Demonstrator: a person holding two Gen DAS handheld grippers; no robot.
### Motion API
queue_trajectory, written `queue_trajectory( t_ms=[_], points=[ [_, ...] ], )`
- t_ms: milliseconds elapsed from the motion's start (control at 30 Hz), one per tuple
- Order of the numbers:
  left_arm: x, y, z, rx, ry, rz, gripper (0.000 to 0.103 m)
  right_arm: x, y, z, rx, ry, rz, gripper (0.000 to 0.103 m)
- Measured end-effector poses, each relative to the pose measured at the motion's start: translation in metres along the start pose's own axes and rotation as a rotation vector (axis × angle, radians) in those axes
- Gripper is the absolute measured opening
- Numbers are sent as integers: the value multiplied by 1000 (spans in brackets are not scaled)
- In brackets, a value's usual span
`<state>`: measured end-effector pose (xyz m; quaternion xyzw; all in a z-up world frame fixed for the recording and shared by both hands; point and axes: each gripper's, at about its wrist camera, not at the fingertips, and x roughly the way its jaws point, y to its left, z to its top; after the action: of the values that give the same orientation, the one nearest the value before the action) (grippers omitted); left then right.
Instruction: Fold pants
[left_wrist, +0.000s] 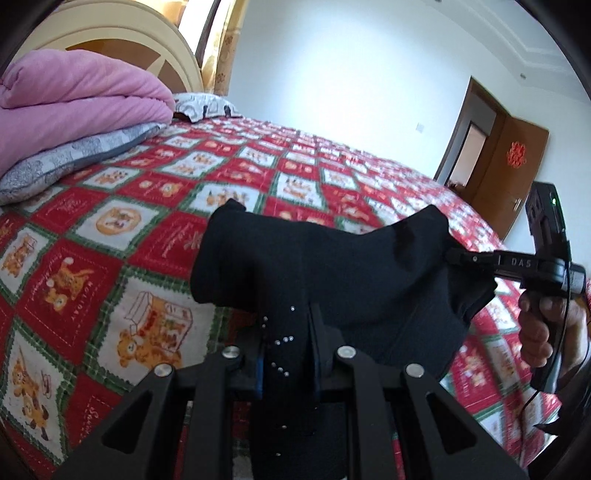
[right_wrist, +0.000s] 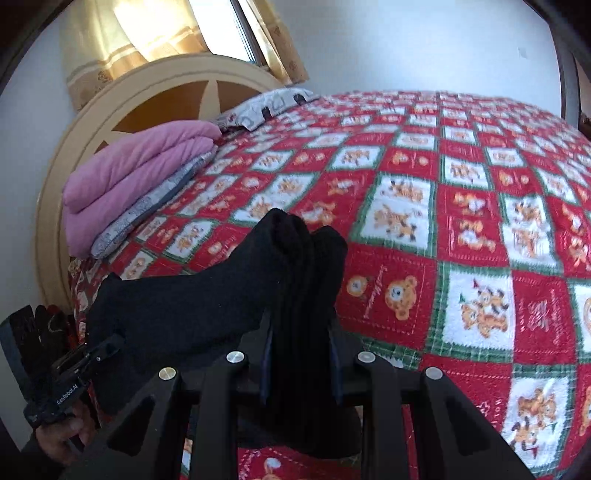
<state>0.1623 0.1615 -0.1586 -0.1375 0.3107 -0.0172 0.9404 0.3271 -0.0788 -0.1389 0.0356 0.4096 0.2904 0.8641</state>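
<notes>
While one pair of black pants (left_wrist: 332, 266) hangs, two grippers' jaws clamp its fabric.

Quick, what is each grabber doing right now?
Left gripper: closed on the black pants.
Right gripper: closed on the same pants.
</notes>
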Motion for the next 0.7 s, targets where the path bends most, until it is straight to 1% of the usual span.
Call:
queue_trajectory(
  t_ms=[100, 133, 167, 233, 267, 300, 333, 367, 400, 467, 500, 567, 600, 667, 700],
  points=[
    [5, 2, -3, -4, 12, 9, 25, 12, -11, -6, 31, 27, 0, 26],
    [6, 1, -4, 0, 17, 18, 34, 15, -15, -7, 50, 35, 9, 27],
    [7, 1, -5, 3, 18, 33, 37, 18, -19, -7, 69, 42, 16, 28],
    [8, 2, -5, 2, 16, 35, 38, 23, -26, -8, 100, 56, 23, 30],
    [8, 1, -6, 5, 18, 39, 42, 24, -28, -8, 106, 60, 21, 32],
    [7, 2, -6, 9, 20, 54, 46, 26, -29, -9, 108, 60, 17, 37],
    [8, 2, -6, 10, 19, 68, 56, 27, -30, -10, 112, 63, 8, 40],
    [7, 3, -6, 6, 18, 87, 63, 28, -32, -11, 121, 66, -4, 49],
    [7, 5, -7, -1, 19, 90, 65, 28, -35, -12, 131, 67, -16, 55],
    [8, 10, -8, -25, 24, 91, 74, 28, -39, -13, 146, 66, -19, 57],
    [8, 11, -8, -30, 24, 90, 74, 29, -40, -13, 147, 66, -21, 62],
    [8, 11, -8, -23, 27, 90, 76, 28, -39, -14, 140, 64, -58, 67],
    [8, 10, -8, -18, 30, 100, 78, 26, -40, -14, 140, 63, -60, 67],
    [9, 11, -8, -17, 32, 123, 89, 24, -39, -14, 141, 60, -66, 67],
    [9, 13, -8, -22, 34, 124, 91, 24, -39, -14, 137, 58, -73, 67]
  ],
)
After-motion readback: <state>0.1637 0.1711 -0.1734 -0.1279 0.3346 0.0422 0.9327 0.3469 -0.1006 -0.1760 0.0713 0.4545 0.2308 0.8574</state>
